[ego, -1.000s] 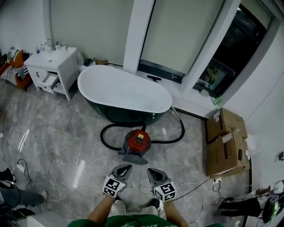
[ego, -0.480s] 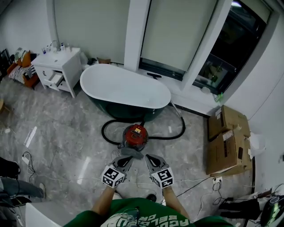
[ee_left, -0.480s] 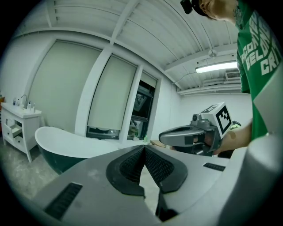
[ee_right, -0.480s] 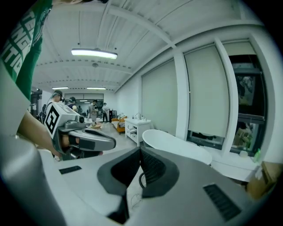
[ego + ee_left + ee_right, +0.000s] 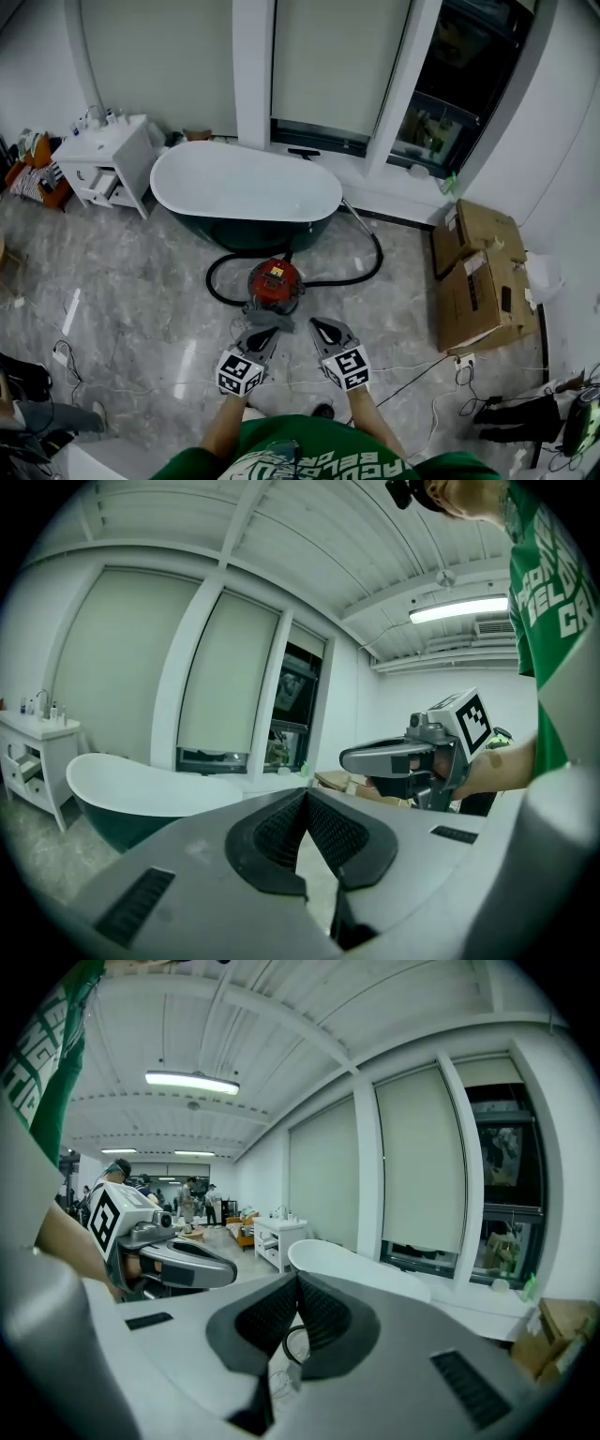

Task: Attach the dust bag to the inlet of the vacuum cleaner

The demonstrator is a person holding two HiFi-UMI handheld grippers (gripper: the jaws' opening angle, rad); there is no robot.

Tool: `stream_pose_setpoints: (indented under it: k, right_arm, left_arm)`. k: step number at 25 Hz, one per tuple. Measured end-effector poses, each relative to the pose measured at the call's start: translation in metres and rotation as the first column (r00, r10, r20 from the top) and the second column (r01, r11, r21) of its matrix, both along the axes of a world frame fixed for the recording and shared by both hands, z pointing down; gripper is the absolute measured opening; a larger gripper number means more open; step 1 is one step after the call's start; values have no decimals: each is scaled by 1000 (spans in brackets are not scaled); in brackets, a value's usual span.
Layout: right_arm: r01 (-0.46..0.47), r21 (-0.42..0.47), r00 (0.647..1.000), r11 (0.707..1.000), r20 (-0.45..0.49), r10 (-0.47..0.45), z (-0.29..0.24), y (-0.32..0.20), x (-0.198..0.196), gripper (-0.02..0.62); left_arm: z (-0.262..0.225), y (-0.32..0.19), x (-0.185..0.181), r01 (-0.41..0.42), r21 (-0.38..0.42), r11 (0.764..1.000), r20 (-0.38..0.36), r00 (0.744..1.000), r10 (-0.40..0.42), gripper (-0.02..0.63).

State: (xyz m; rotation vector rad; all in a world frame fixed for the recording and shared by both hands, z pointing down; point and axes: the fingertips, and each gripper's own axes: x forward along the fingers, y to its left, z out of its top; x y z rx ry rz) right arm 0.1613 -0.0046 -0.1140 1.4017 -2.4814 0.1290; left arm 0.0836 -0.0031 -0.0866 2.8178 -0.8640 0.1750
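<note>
The red vacuum cleaner (image 5: 274, 284) stands on the marble floor in front of the bathtub, with its black hose (image 5: 361, 267) looped around it. A flat grey piece (image 5: 267, 320) lies against its near side; I cannot tell what it is. My left gripper (image 5: 265, 336) hovers just short of that piece, shut and empty. My right gripper (image 5: 320, 326) is beside it, also shut with nothing held. In the left gripper view the jaws (image 5: 305, 792) are pressed together, with the right gripper (image 5: 412, 759) to the right. The right gripper view shows closed jaws (image 5: 297, 1278) and the left gripper (image 5: 164, 1262).
A white-and-green bathtub (image 5: 246, 192) stands behind the vacuum, a white cabinet (image 5: 101, 157) at far left, cardboard boxes (image 5: 483, 281) at right. Thin cables (image 5: 412, 370) run over the floor. A person's legs (image 5: 37, 412) show at the lower left.
Both grippers have moved forward and a little up, closer to the vacuum cleaner and the grey piece. Their jaws stayed shut.
</note>
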Motion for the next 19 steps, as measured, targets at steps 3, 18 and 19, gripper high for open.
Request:
stream_pose_setpoints:
  k: [3,18,19]
  right_arm:
    - [-21,-2,1000,1000,-6,21,0,8,14,9]
    - [-48,7,998,999,-48,48,-8,25,16,9]
    - [-49,4,998,999,-49,49,-7,25,15,9]
  left_arm:
    - [1,6,12,-14,3,1000,8,1000,14,3]
    - [2,23,9,-40,-2,999,20,999,40,3]
    - [2,23,6,-37,-3,999,21,999,37,3]
